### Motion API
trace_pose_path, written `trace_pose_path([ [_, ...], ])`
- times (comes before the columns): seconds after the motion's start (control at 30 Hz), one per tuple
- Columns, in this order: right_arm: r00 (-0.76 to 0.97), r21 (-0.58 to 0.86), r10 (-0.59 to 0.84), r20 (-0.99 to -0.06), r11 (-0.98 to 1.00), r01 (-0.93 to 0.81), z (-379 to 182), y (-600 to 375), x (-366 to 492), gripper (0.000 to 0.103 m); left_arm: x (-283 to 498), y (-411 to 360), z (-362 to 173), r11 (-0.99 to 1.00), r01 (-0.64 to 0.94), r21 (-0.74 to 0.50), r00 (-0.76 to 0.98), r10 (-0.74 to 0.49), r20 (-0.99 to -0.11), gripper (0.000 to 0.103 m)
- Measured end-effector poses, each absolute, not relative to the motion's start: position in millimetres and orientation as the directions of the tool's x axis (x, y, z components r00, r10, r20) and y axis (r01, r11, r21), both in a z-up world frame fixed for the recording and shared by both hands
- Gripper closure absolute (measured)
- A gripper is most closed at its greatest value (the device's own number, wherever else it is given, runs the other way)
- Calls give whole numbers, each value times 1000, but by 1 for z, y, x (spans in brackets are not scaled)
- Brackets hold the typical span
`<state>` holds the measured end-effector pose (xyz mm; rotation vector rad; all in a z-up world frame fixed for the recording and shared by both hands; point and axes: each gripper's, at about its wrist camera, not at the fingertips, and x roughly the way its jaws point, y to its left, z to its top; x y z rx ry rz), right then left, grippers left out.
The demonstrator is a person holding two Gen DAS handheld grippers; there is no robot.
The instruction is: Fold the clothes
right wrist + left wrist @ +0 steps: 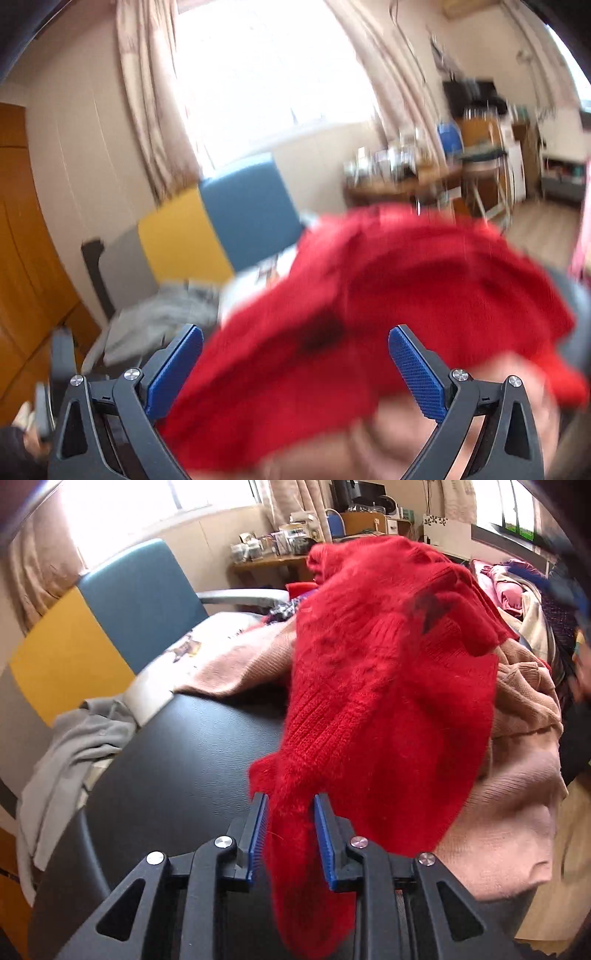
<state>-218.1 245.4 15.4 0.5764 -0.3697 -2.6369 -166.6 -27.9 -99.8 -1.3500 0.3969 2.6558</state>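
Observation:
A fuzzy red knit sweater hangs in the air above the black table. My left gripper is shut on a bunched edge of it, and red cloth spills down between the blue pads. In the right wrist view the same red sweater is blurred and spreads across the front of my right gripper. That gripper stands wide open, its blue pads far apart, with the cloth lying between and beyond them.
A pink sweater and a tan one are heaped on the right of the table. A grey garment hangs off the left edge. A blue and yellow chair stands behind, with a cluttered wooden shelf beyond.

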Motion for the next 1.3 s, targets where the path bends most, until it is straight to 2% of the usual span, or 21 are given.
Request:
trace_pose_path([
  [0.03,-842,323,-427,-329,-889,325,21,245,-234,2,-169,-30,-102,-959,-231,162,-593,7,-805,78],
  [0.1,-848,320,-425,-317,-889,326,28,243,-266,16,-175,-34,-108,-965,-218,143,-602,17,-798,78],
  [0.2,-831,318,-414,-371,-898,305,24,231,-318,34,-185,-44,-119,-985,-161,70,-601,41,-798,78],
  [0.23,-809,328,-422,-409,-895,301,19,225,-335,38,-188,-49,-122,-991,-133,31,-600,56,-798,84],
  [0.27,-767,351,-445,-462,-886,303,9,216,-351,55,-191,-55,-124,-994,-104,-12,-599,73,-797,87],
  [0.3,-723,370,-476,-501,-873,319,-1,208,-360,80,-192,-59,-125,-996,-79,-49,-599,87,-796,91],
  [0.33,-697,365,-492,-522,-867,338,-8,198,-362,88,-191,-63,-125,-995,-56,-87,-601,103,-793,93],
  [0.43,-641,366,-539,-546,-842,397,-19,177,-354,91,-175,-78,-115,-967,3,-254,-623,197,-757,94],
  [0.5,-572,466,-633,-521,-773,431,-20,169,-342,92,-156,-84,-99,-945,10,-328,-659,240,-712,95],
  [0.63,-458,621,-794,-401,-603,501,-10,150,-302,96,-113,-97,-62,-896,2,-444,-735,300,-608,96],
  [0.73,-398,681,-862,-315,-497,537,3,129,-265,95,-77,-111,-37,-867,3,-499,-774,314,-549,103],
  [0.87,-338,727,-920,-198,-369,579,31,99,-215,95,-23,-144,-16,-840,44,-541,-824,275,-495,103],
  [0.97,-297,722,-944,-148,-308,619,53,73,-179,95,11,-170,-13,-825,100,-556,-840,230,-491,103],
  [1.07,-235,713,-964,-126,-252,654,73,38,-144,95,48,-189,-20,-820,135,-557,-844,199,-497,103],
  [1.3,-97,711,-993,-64,-113,694,108,-43,-91,95,122,-210,-47,-823,236,-516,-833,101,-543,93],
])
